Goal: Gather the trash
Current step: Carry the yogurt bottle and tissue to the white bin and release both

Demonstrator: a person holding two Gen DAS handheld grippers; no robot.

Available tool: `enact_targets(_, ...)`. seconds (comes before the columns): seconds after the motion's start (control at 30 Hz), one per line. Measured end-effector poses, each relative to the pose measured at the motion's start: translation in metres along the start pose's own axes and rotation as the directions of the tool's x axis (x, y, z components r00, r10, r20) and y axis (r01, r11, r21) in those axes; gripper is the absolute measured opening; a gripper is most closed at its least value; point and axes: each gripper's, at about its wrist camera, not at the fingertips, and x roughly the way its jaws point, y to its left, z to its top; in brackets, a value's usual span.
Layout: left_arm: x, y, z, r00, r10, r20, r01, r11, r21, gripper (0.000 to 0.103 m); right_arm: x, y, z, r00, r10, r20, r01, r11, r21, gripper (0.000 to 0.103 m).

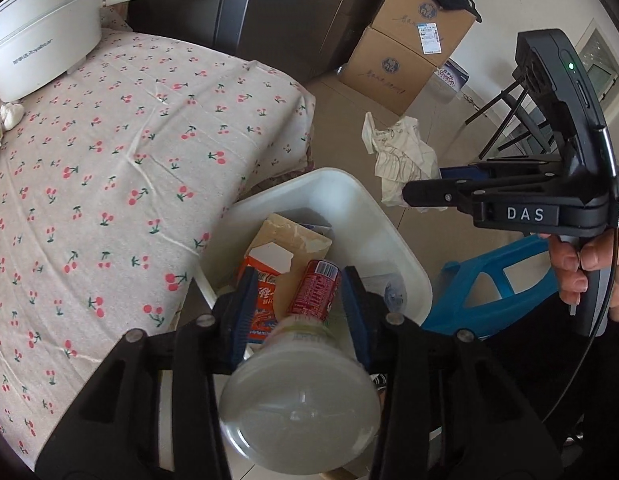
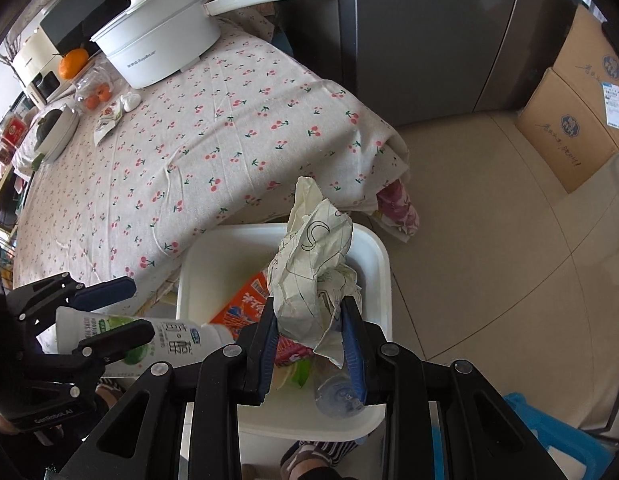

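Hovering above the white bin (image 2: 197,276), the left gripper (image 1: 301,292) clamps a white plastic bottle (image 1: 305,396) across its body. The right gripper (image 2: 313,320), also over the bin, pinches a crumpled sheet of paper (image 2: 313,256) between narrowly set jaws, and an orange carton (image 2: 245,304) lies inside the bin.

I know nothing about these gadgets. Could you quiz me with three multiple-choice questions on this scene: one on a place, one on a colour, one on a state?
1. Where is the white pot?
A on the floor
B on the table
C in a cardboard box

2. What colour is the stool?
A red
B green
C blue

3. What is the right tool doing?
A open, empty
B gripping crumpled paper
C gripping an orange

Answers:
1 B, it stands on the cherry-print cloth.
2 C, its plastic is plainly blue.
3 B, the paper is pinched between its fingers.
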Motion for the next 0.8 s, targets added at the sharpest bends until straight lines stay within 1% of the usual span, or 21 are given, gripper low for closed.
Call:
enact_targets(0.03,0.006,-0.001,0.001,1.0,-0.008,-0.015,0.008,1.0,0.01,0.004,0.001,-0.004,-0.001,1.0,-0.005,-0.005,0.005,1.0,0.005,0.031)
enact_targets(0.07,0.01,0.0,0.002,1.0,-0.004,-0.02,0.004,1.0,0.009,0.01,0.003,-0.007,-0.002,1.0,-0.009,-0.01,0.009,1.0,0.008,0.031)
enact_targets(0.13,0.015,0.002,0.004,1.0,-0.004,-0.026,0.003,1.0,-0.009,0.017,0.006,-0.012,-0.003,1.0,-0.015,-0.019,0.016,1.0,0.015,0.031)
enact_targets(0.2,0.016,0.003,0.006,1.0,0.004,-0.024,-0.004,1.0,-0.017,0.037,0.008,-0.016,-0.004,0.999,-0.019,-0.027,0.02,1.0,0.016,0.031)
enact_targets(0.27,0.013,0.004,0.007,1.0,0.01,-0.013,-0.011,1.0,-0.018,0.044,0.01,-0.017,-0.003,0.999,-0.022,-0.032,0.022,1.0,0.015,0.031)
enact_targets(0.33,0.011,0.005,0.007,1.0,0.018,-0.013,-0.018,1.0,-0.018,0.045,0.011,-0.015,-0.002,0.999,-0.019,-0.034,0.02,1.0,0.009,0.031)
enact_targets(0.37,0.01,0.006,0.006,1.0,0.027,-0.015,-0.027,0.999,-0.017,0.047,0.011,-0.015,-0.002,0.999,-0.019,-0.034,0.02,1.0,0.009,0.031)
enact_targets(0.4,0.01,0.007,0.006,0.999,0.039,-0.018,-0.039,0.999,-0.013,0.053,0.012,-0.012,-0.002,0.999,-0.014,-0.036,0.014,1.0,0.002,0.032)
enact_targets(0.43,0.009,0.007,0.005,0.998,0.052,-0.02,-0.052,0.999,-0.009,0.056,0.013,-0.01,-0.002,0.999,-0.013,-0.04,0.012,1.0,-0.003,0.032)
enact_targets(0.5,0.004,0.008,0.001,0.996,0.083,-0.019,-0.083,0.997,0.005,0.072,0.018,-0.007,-0.002,0.999,-0.011,-0.053,0.01,1.0,-0.012,0.032)
enact_targets(0.57,-0.003,0.009,-0.003,0.993,0.119,-0.016,-0.119,0.993,0.021,0.079,0.023,-0.004,-0.002,0.998,-0.009,-0.069,0.007,1.0,-0.02,0.032)
enact_targets(0.67,-0.013,0.016,-0.01,0.986,0.166,-0.015,-0.165,0.986,0.033,0.082,0.03,0.002,-0.002,0.996,-0.01,-0.091,0.007,0.999,-0.034,0.032)
enact_targets(0.8,-0.028,0.029,-0.018,0.978,0.208,-0.011,-0.208,0.978,0.004,0.086,0.034,0.008,-0.001,0.995,-0.006,-0.103,0.001,0.999,-0.046,0.034)
